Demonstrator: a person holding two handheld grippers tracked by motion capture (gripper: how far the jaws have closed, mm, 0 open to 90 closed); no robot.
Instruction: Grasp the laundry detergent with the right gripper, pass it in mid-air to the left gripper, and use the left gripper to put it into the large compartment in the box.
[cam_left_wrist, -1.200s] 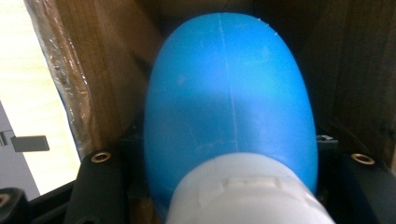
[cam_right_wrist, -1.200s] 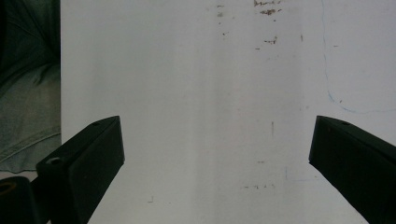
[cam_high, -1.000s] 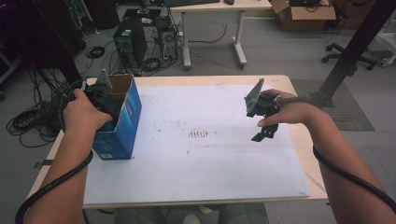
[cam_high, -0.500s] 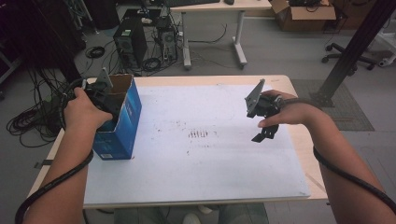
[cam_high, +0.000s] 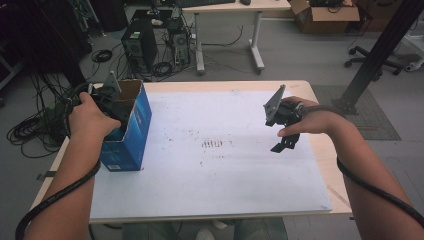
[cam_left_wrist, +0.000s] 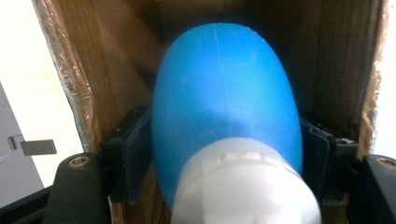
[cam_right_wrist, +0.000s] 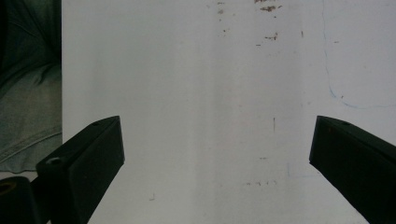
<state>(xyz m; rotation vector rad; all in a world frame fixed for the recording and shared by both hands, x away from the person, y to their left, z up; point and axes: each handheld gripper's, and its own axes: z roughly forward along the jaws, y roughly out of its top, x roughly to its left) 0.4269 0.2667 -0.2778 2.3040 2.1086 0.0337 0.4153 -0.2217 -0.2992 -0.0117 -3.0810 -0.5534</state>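
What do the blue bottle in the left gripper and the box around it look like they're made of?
Bottle: probably smooth plastic, with a soft sheen, a faint mould seam and a white cap. Box: cardboard, with raw brown inner walls and a printed blue outside.

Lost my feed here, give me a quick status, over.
Left gripper inside blue box, jaws just opening around blue bottle. Right gripper open over white sheet. Nothing in the way.

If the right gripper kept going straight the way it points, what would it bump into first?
Probably the white table top. The right gripper has its jaws wide open with nothing between them, and the bare white surface lies straight ahead. How far off it is, I can't tell.
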